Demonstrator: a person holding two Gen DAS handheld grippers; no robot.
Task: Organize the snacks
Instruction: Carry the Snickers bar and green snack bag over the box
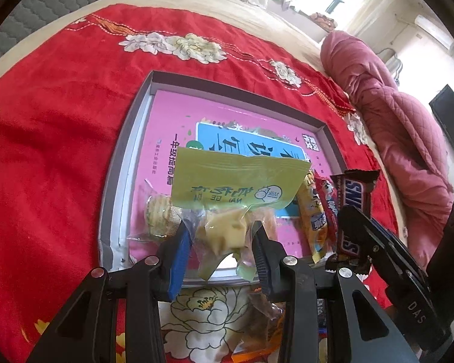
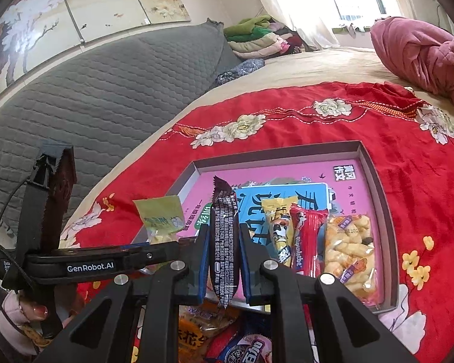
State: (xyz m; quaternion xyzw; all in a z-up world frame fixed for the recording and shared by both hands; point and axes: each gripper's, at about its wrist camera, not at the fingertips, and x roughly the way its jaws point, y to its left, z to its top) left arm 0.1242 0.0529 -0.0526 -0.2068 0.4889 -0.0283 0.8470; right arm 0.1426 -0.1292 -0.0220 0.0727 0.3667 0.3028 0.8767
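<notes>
I am in the middle of filling the shallow grey box (image 2: 375, 178) that lies on the red floral bedspread (image 1: 60, 139). Both tongs carry a snack over its near edge. The left tongs (image 1: 222, 236) are pinched on the clear lower part of a yellow-green milk-snack pouch (image 1: 236, 178), which stands up above the pink book (image 1: 172, 112) lining the box floor. The right tongs (image 2: 224, 257) are closed narrow on a dark chocolate bar (image 2: 222, 242), held upright on edge. Already laid in the box, side by side, are a yellow packet (image 2: 277, 233), a red packet (image 2: 305, 239) and a clear bag of puffed pieces (image 2: 351, 251); a round cracker pack (image 1: 159, 214) lies near the left wall. More snacks (image 2: 196, 335) wait on the bedspread below the tongs. I judge the next move is to lower the bar flat just beside the yellow packet, then let go, without nudging the row.
</notes>
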